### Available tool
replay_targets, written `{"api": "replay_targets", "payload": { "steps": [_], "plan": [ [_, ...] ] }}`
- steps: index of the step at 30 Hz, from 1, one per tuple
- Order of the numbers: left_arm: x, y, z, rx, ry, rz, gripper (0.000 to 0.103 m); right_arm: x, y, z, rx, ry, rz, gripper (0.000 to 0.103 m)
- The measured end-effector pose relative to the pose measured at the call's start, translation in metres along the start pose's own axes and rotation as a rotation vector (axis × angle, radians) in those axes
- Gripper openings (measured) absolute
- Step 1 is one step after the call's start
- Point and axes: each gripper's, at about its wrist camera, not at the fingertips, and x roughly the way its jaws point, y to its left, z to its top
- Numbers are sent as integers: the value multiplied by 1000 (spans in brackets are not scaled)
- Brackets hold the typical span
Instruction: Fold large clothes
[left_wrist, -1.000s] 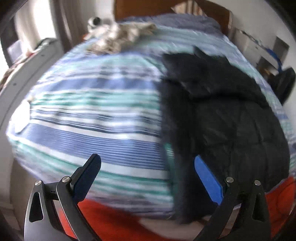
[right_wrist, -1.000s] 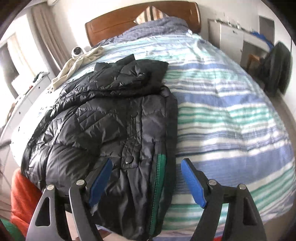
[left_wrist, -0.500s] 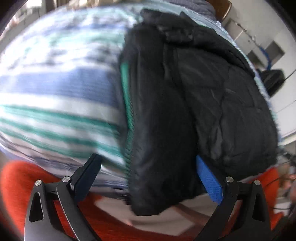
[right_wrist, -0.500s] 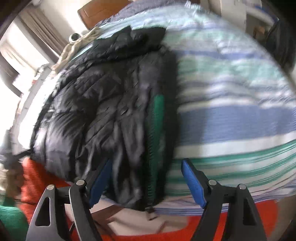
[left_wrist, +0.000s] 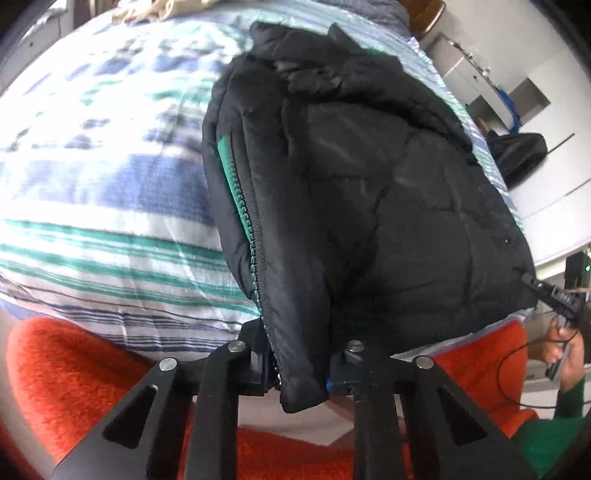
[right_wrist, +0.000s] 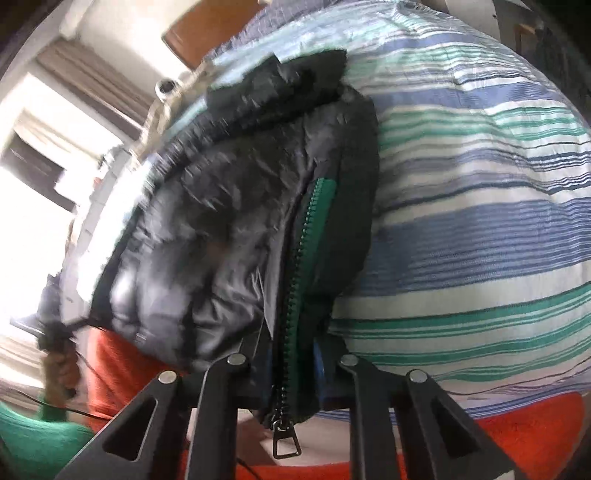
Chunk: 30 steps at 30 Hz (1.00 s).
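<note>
Your left gripper (left_wrist: 300, 373) is closed on the bottom hem of the black jacket (left_wrist: 369, 192), beside its green-lined zipper (left_wrist: 255, 236). Your right gripper (right_wrist: 291, 363) is also closed on the jacket (right_wrist: 229, 221), at the hem with the zipper pull (right_wrist: 284, 439) hanging below. The jacket lies on the striped bed (left_wrist: 92, 192), at its near edge.

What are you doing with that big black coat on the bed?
A person is folding it with two hand-held grippers. The left gripper and the right gripper are both shut on the bottom edge of the black coat, near its zipper. The coat lies on the striped bed cover.
</note>
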Motion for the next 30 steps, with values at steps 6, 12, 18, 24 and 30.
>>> {"api": "replay_targets", "payload": {
  "steps": [6,12,18,24,30],
  "plan": [
    [-31,-1,-12,18,6,-48,17,-43,-3,-6,50,-25,82,17],
    [-79,8,-48,-16,71,-143,17,-97,5,-52,157,16,184,17],
    [-169,6,-6,-25,-186,-289,18,-153,33,-15,176,-166,361,16],
    [-107,-2,119,-35,-324,-235,18,-79,16,107,159,-278,398,16],
    [3,-16,209,3,-239,-31,32,30,-34,175,285,-296,305,22]
  ]
}}
